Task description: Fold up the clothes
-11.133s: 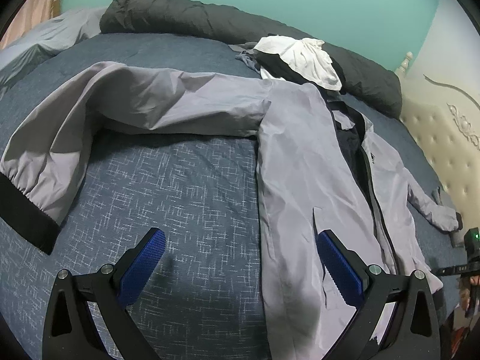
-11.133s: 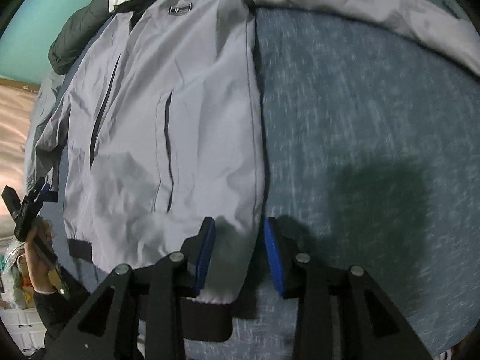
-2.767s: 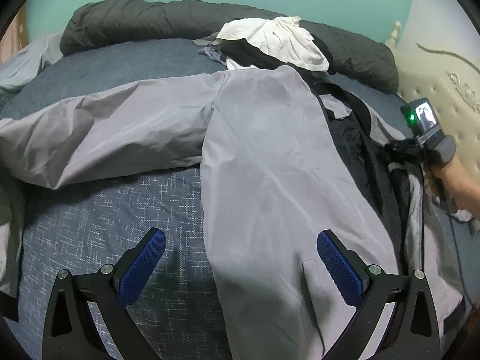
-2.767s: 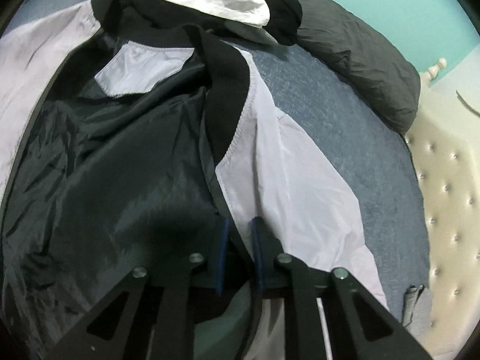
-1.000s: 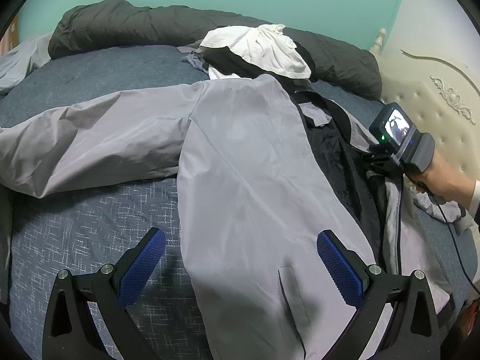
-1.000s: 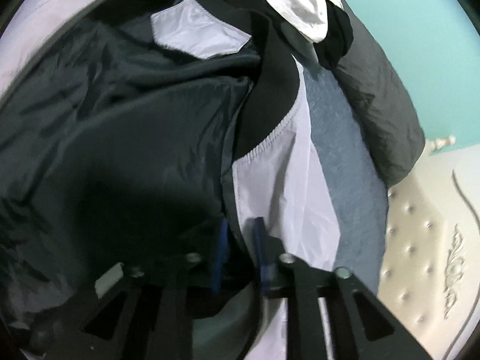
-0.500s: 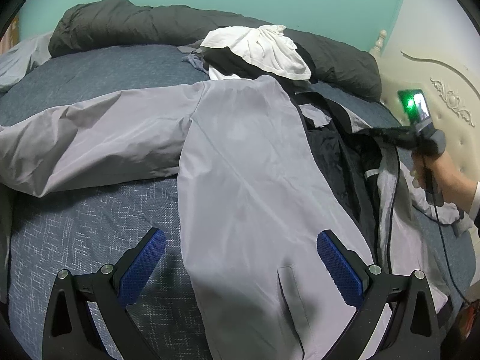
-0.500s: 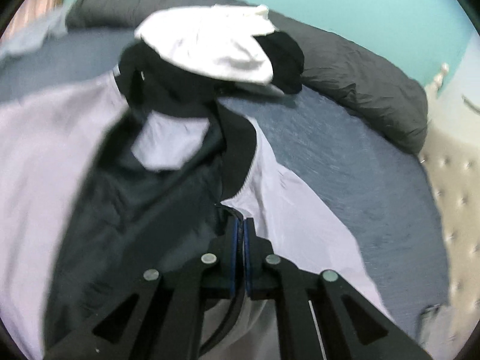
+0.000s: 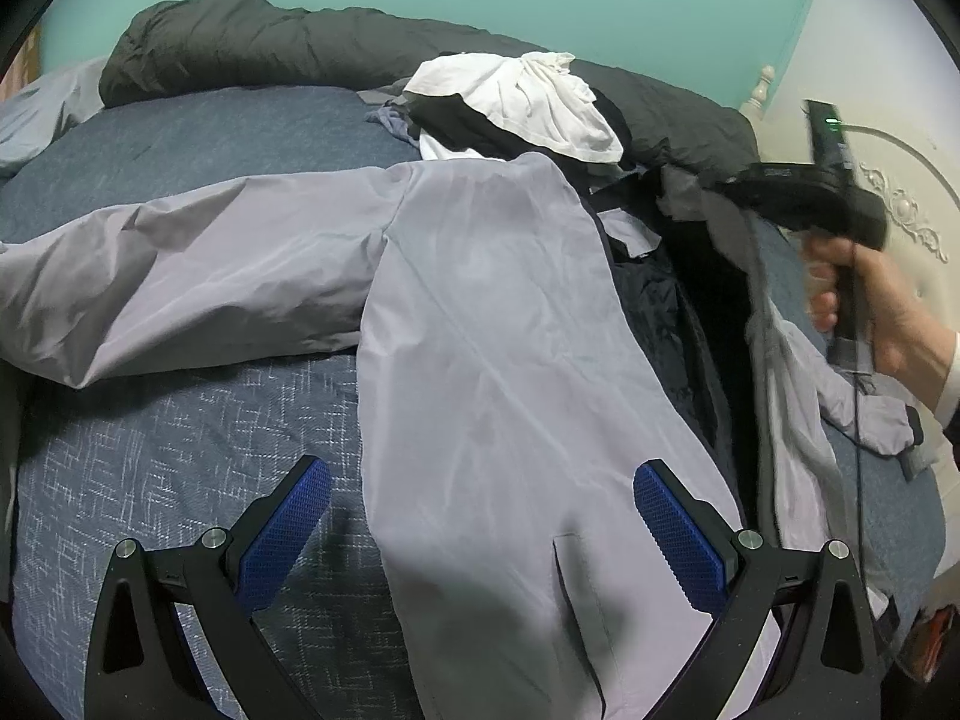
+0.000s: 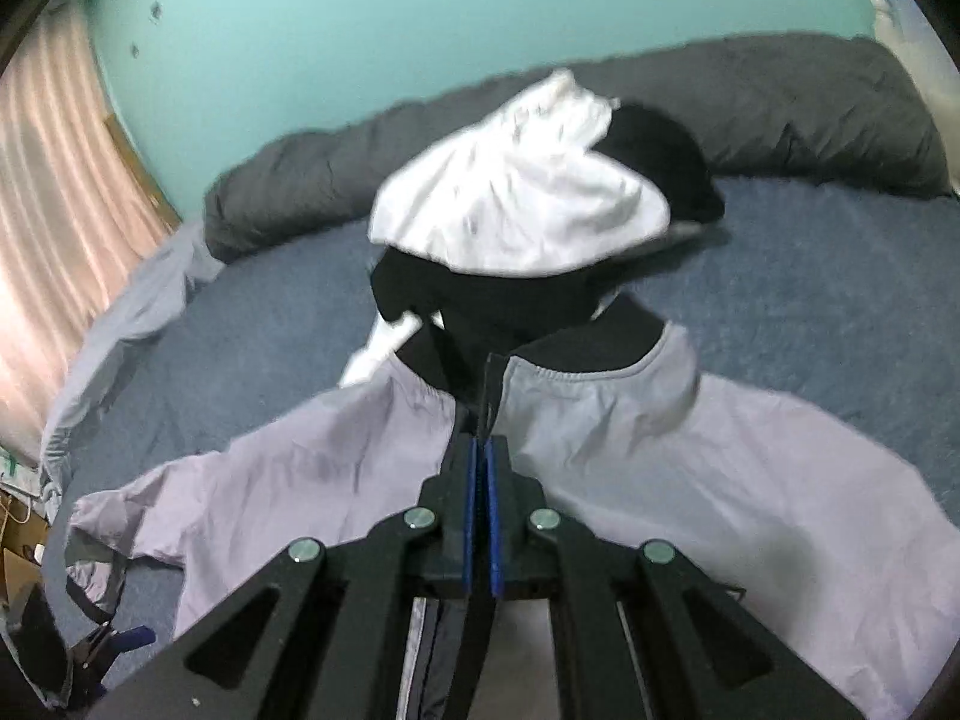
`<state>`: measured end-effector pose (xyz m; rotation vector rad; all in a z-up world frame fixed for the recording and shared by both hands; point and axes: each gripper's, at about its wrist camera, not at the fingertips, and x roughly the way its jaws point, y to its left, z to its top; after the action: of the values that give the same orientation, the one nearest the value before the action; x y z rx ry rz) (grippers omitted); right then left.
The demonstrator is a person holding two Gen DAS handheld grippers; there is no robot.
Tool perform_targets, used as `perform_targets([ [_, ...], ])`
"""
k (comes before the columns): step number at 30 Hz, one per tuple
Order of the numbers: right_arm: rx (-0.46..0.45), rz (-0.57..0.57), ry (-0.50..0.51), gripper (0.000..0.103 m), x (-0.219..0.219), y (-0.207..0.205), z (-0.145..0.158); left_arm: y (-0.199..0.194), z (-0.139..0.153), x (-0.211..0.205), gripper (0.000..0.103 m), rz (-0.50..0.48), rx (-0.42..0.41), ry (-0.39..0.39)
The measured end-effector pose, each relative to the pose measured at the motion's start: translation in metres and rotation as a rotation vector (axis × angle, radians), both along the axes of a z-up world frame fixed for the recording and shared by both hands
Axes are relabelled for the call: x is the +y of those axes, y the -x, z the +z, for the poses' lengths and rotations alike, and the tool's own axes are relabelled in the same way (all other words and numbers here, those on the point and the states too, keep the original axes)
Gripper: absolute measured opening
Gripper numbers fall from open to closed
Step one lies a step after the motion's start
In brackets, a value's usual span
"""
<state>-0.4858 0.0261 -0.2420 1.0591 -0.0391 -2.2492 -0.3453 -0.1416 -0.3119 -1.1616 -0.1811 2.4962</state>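
Bed with blue-grey patterned cover fills both views, teal wall behind, dark grey duvet rolled along the far edge. Grey zip jacket is the task item: spread across the bed, one sleeve out to the left in the left wrist view, near front panel flat, the other panel lifted off the dark lining. A heap of other clothes sits just beyond the collar, white garment on top of a black one, probably waiting their turn. Right tool has its blue pads pressed together on the jacket's zip edge just below the black collar band; fabric hangs off both sides of the pinch, so the panel is carried by that one point. In the left wrist view the right hand holds that tool raised at the right of the bed, panel draping under it. My read: lifting the front edge to swing it over the lining and close the jacket before folding. Left tool hovers low over the near panel, pads wide apart, gripping nothing; likely parked to pin or grab the hem next. Right wrist view is blurry, so exact bite depth on the zip edge is unclear.
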Motion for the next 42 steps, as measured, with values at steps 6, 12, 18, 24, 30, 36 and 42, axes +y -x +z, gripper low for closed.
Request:
perform_targets([
  [6, -0.065, -0.017, -0.094, 0.003, -0.028, 0.019, -0.044, 0.000, -0.001, 0.000, 0.103, -0.005, 0.001, 0.000],
  [12, -0.068, 0.002, -0.033, 0.006, -0.020, 0.026, -0.034, 0.004, -0.005, -0.002, 0.103, -0.005, -0.008, 0.001],
  [18, 0.009, -0.030, 0.024, 0.007, 0.031, -0.003, -0.007, 0.003, -0.003, -0.001, 0.103, -0.008, -0.005, 0.000],
  [24, -0.073, 0.024, -0.124, 0.007, 0.042, -0.034, -0.044, 0.000, -0.001, 0.002, 0.103, -0.008, 0.004, 0.002],
  [30, -0.165, 0.063, -0.144, 0.007, 0.008, -0.041, -0.092, 0.000, -0.002, 0.006, 0.103, -0.017, 0.002, 0.014],
  [36, -0.112, 0.173, -0.139, 0.010, -0.023, -0.060, -0.088, 0.001, -0.006, 0.006, 0.103, -0.023, -0.009, 0.017],
  [42, 0.056, -0.008, -0.106, 0.010, 0.033, -0.052, -0.041, 0.001, -0.002, 0.002, 0.103, -0.011, 0.000, 0.002],
])
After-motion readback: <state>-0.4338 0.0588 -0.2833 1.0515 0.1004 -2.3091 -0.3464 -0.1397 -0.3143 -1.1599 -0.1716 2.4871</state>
